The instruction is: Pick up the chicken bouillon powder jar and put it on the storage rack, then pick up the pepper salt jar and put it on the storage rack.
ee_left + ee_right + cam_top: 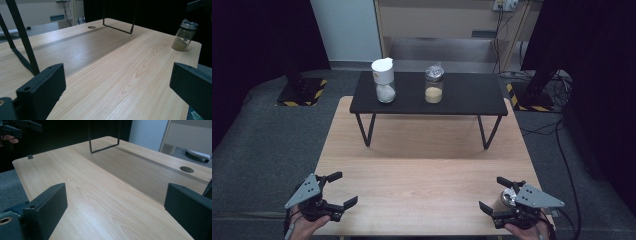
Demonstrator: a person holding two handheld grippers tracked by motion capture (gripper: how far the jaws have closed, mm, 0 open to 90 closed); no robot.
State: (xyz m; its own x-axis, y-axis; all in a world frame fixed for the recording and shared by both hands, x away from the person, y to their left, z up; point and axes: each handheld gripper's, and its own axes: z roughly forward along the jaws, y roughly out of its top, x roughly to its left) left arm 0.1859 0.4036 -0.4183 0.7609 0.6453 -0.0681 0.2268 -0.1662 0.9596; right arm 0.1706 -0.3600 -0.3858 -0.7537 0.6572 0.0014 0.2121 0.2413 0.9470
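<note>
My left gripper (346,188) is held open at the wooden table's (422,150) front left corner, with only bare wood between its jaws (117,90). At the front right corner my right gripper (491,192) is open too, and nothing lies between its jaws (115,210). A small glass jar of tan powder with a metal lid (185,35) stands at the table's right edge. It is close beside the right gripper and partly under its grey plate (505,197). Whether they touch I cannot tell.
A low black stand (462,97) on thin legs (120,27) spans the table's far half. It carries a white-lidded jar of white powder (384,80) and a jar of tan powder (433,85). A cable hole (186,169) sits near the far edge. Grey carpet surrounds the table.
</note>
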